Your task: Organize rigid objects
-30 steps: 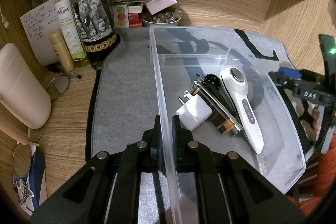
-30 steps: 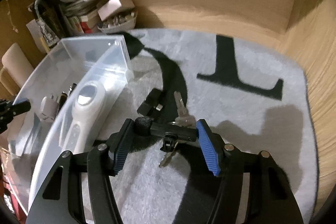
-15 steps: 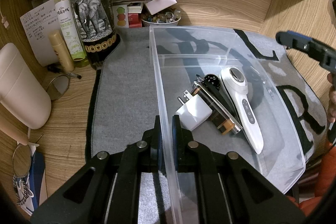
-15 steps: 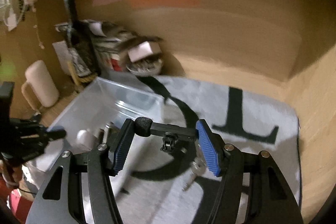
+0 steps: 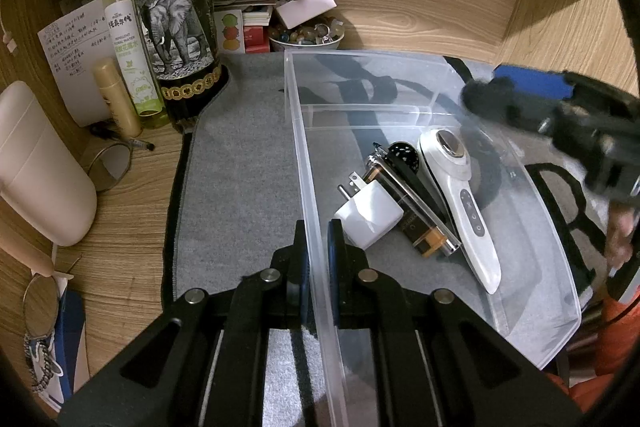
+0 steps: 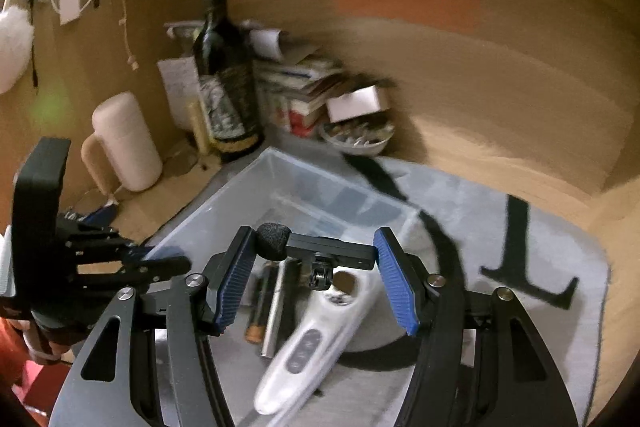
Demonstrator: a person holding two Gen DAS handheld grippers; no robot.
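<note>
- My right tool (image 6: 316, 281) is clamped across a black microphone bar with a foam tip (image 6: 316, 247), one blue pad on each end of it; a small mount hangs under the bar.
- I judge the step in hand to be the carry: the bar is over the clear plastic bin (image 6: 224, 211), above the things already lying in it.
- The next move, as I read it, is to bring the bar low over a bare stretch of the bin floor and let the pads part. The far end of the bin looks free.
- My left tool (image 5: 318, 259) is clenched on the bin's near long wall, one finger inside and one outside, which should keep the bin steady for the drop.
- Counted in the bin from the left wrist view: one white plug adapter (image 5: 370, 215), one long dark device with a metal edge and an orange end (image 5: 416, 211), one black speckled ball (image 5: 404, 155), one white handheld massager (image 5: 464, 199). Four in all, bunched near the middle.
- The bin rests on a grey mat (image 5: 240, 179) over the wooden surface (image 5: 120, 247).
- Beyond the mat, at the back: one dark wine bottle with an elephant label (image 5: 176, 27), one green spray bottle (image 5: 130, 39), one small bowl of trinkets (image 5: 306, 37).
</note>
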